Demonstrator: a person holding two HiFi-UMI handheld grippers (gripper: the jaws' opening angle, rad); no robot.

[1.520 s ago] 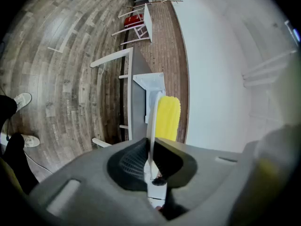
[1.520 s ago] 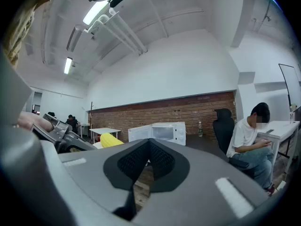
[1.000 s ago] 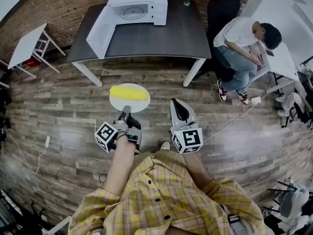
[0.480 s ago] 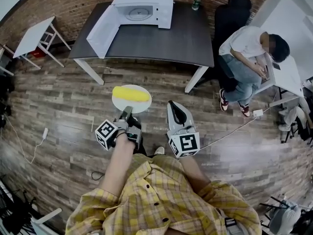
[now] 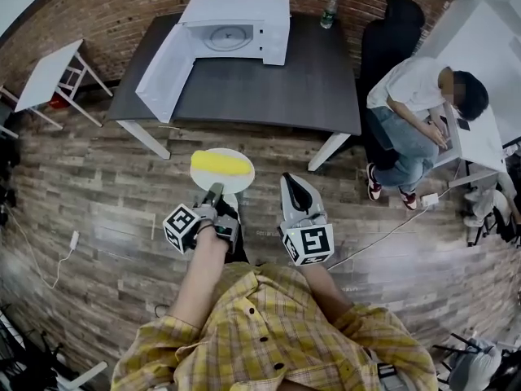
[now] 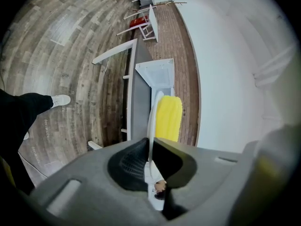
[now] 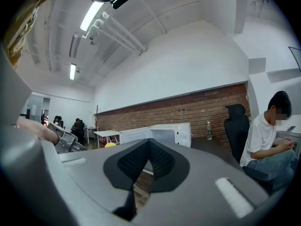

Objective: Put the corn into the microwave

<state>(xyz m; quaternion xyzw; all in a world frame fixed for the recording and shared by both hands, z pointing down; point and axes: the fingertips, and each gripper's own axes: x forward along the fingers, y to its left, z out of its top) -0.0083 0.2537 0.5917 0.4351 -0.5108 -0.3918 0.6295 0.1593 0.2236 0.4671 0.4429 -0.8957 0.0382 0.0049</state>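
Corn (image 5: 220,164), a yellow cob, lies lengthwise on a white plate (image 5: 240,181) that the left claw (image 5: 215,191) carries above the wooden floor (image 5: 98,210), well short of the microwave (image 5: 240,8). The left claw is pinched narrow on the plate's rim, on the edge farthest from the microwave. In the left gripper view that rim runs edge-on between the two pads, and the cob sits beyond them, on the half of the plate nearer the microwave.

The right claw (image 5: 294,182) hovers just beside the plate, on the side away from the microwave's door (image 5: 163,63). Its pads are closed together with nothing between them.

The microwave stands at the back of a dark counter (image 5: 269,80), against the brick wall (image 5: 106,6). Its door is swung wide open, and its round turntable (image 5: 226,37) shows inside. A bottle (image 5: 329,12) stands on the counter near the microwave, on the side opposite the door. Farther from the microwave on that same side are a black chair (image 5: 391,35) and a seated person (image 5: 407,88) in a white top. A small white table (image 5: 49,76) stands well apart from the microwave on the door's side.
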